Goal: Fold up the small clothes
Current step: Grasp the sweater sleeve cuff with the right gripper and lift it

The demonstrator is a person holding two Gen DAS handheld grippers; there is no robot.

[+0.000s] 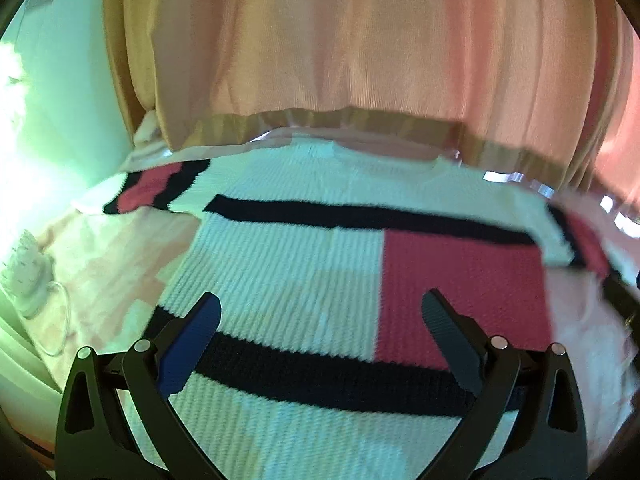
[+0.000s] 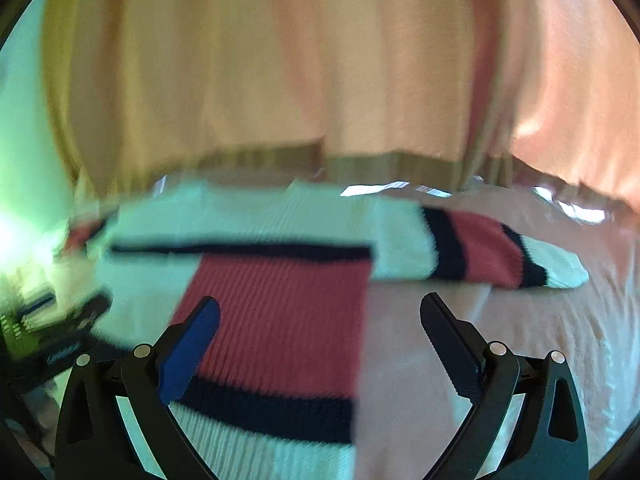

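Black fingers with one blue pad frame both views, and each claw is spread wide with nothing between its jaws. The left claw hangs over the lower middle of the sweater, above the dark stripe that crosses the white knit, with the red block just to its right. The right claw hangs over the sweater's right edge, its blue-padded finger above the red block and its other finger above the bare pink bedsheet beside the sweater. The sweater lies flat and face up on the sheet, its neckline toward the curtain and both sleeves stretched out sideways; the right sleeve, banded in dark and red, rests on the sheet beyond the right claw. Left of the sweater, a white charger with its cable lies on the sheet. The peach curtain hangs behind the sweater's neckline. The right view is blurred.
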